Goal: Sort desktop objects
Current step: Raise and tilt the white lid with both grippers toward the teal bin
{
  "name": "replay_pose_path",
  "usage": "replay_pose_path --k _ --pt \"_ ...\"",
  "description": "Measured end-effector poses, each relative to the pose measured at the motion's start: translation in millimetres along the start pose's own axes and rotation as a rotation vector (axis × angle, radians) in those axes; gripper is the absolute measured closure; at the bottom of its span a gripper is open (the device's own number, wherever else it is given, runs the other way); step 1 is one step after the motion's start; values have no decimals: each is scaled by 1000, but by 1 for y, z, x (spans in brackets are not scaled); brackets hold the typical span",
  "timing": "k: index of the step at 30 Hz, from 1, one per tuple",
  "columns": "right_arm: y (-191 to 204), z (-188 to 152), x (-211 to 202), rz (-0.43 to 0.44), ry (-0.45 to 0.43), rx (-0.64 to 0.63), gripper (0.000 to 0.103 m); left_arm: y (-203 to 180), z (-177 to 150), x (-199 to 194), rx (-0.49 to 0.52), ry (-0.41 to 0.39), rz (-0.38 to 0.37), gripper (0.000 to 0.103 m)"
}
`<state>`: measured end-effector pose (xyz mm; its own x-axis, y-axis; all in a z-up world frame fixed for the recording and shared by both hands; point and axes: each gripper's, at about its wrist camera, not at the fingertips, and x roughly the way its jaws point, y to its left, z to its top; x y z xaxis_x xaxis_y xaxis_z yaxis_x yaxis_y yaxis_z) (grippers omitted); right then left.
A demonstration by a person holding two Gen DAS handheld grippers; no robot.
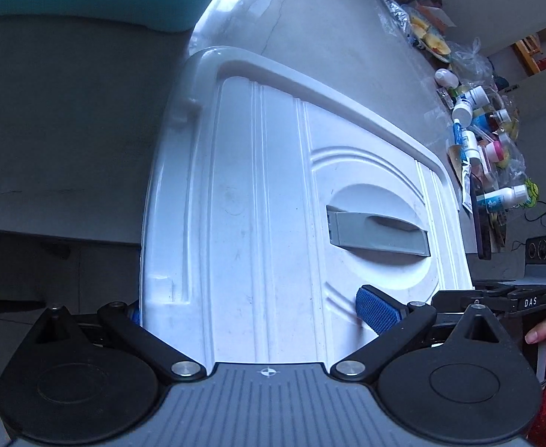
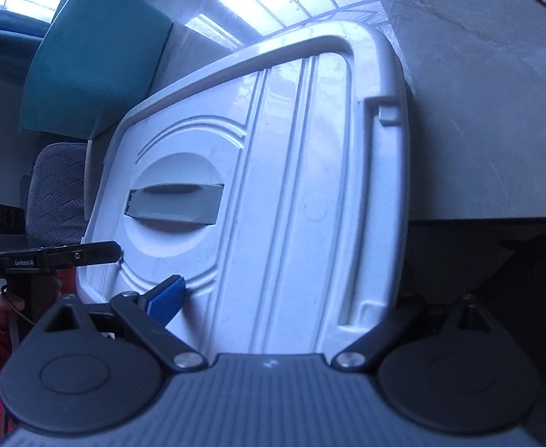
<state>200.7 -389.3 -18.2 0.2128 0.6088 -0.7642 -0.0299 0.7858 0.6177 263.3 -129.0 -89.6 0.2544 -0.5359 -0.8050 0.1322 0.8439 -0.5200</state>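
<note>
A white plastic storage-box lid [image 1: 258, 193] with a grey handle [image 1: 377, 232] fills the left wrist view. My left gripper [image 1: 254, 309] is shut on its near edge, one blue pad [image 1: 377, 309] on top, the other finger under the lid's left side. The same lid [image 2: 291, 193] with its grey handle [image 2: 176, 205] fills the right wrist view. My right gripper [image 2: 284, 305] grips its near edge, one blue pad [image 2: 166, 300] on top, the other finger hidden beneath. Each view shows the other gripper at the lid's edge [image 1: 515, 298] [image 2: 49, 257].
A grey table [image 1: 328, 37] lies beneath the lid. Several small bottles, tubes and plastic bags [image 1: 485, 138] are piled along its far right edge. A teal chair [image 2: 94, 59] stands beyond the table. The table's edge and dark floor [image 2: 496, 260] show at right.
</note>
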Motion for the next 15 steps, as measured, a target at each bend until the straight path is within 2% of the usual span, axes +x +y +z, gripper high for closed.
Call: replay_pose_path --k 10,15 --pt "45 -25 -17 13 -64 -87 7 11 -33 -73 34 -104 0 1" --pt "67 -37 -19 31 -73 -123 7 21 -56 -114 18 -150 26 1"
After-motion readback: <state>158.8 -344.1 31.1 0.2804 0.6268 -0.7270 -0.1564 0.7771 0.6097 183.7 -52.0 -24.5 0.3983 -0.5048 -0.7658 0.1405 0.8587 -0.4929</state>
